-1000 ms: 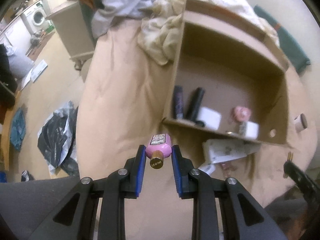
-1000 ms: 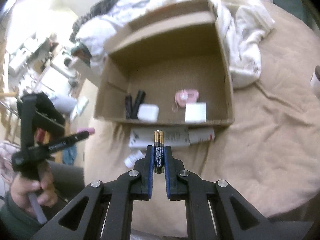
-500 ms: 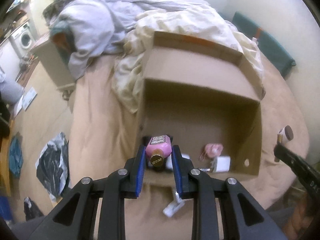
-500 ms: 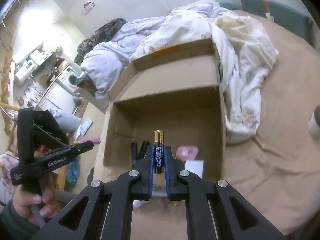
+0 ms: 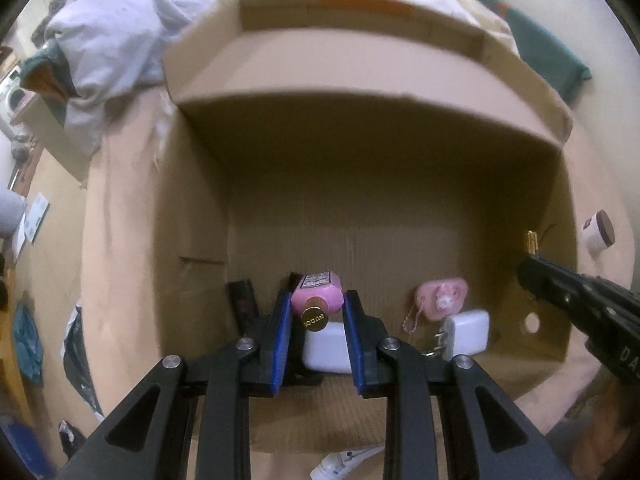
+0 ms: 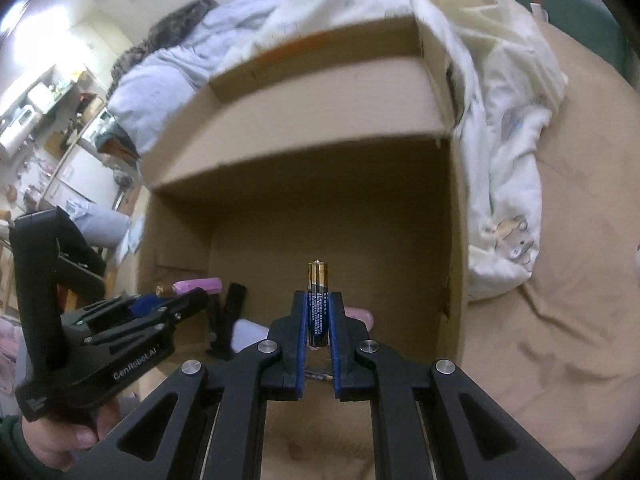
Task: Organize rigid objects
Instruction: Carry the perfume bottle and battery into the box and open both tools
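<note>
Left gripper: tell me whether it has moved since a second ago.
Yes. The left gripper, shut on the pink bottle, has advanced from short of the cardboard box to over its inside.

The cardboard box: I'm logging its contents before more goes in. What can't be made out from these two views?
- Left wrist view: the white case in the cardboard box is partly hidden by the left gripper and its pink bottle.
- Same view: the tube is cut off by the bottom edge.
- Right wrist view: the right gripper and battery cover the pink item.
</note>
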{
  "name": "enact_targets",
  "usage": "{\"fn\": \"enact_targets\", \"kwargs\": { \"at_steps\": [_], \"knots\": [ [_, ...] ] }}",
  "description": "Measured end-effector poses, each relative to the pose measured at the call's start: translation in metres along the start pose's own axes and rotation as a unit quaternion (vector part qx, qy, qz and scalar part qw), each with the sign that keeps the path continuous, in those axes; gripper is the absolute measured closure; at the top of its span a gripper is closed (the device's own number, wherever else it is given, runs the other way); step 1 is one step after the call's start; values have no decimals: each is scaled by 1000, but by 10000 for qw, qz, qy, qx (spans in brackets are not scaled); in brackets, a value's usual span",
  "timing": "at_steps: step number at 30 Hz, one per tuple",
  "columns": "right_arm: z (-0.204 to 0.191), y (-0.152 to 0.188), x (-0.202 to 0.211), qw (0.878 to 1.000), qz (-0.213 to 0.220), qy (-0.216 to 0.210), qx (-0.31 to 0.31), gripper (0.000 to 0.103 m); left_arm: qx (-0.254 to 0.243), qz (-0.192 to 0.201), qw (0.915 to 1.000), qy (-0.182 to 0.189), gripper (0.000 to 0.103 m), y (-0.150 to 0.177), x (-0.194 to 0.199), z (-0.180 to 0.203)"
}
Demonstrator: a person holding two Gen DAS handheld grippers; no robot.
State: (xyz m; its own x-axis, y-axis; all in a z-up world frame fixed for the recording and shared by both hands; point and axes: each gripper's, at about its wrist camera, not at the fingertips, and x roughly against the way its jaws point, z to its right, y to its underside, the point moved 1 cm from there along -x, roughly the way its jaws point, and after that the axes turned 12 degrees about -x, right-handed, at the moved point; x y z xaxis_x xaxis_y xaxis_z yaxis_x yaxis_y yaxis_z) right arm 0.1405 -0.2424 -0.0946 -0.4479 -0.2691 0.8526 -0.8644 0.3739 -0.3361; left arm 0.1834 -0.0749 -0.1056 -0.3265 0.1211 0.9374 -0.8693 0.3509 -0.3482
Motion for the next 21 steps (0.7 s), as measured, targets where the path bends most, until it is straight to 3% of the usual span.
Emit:
{"fn": "enact_targets", "kwargs": {
  "at_steps": [9, 21],
  "knots": [
    [2, 9, -24, 9989, -354, 319, 36, 92, -134, -163, 9997, -123, 80, 1, -14, 6],
    [7, 12, -29, 9976, -456, 506, 76, 92, -138, -342, 9991, -194, 80, -1, -31, 9]
  ]
}}
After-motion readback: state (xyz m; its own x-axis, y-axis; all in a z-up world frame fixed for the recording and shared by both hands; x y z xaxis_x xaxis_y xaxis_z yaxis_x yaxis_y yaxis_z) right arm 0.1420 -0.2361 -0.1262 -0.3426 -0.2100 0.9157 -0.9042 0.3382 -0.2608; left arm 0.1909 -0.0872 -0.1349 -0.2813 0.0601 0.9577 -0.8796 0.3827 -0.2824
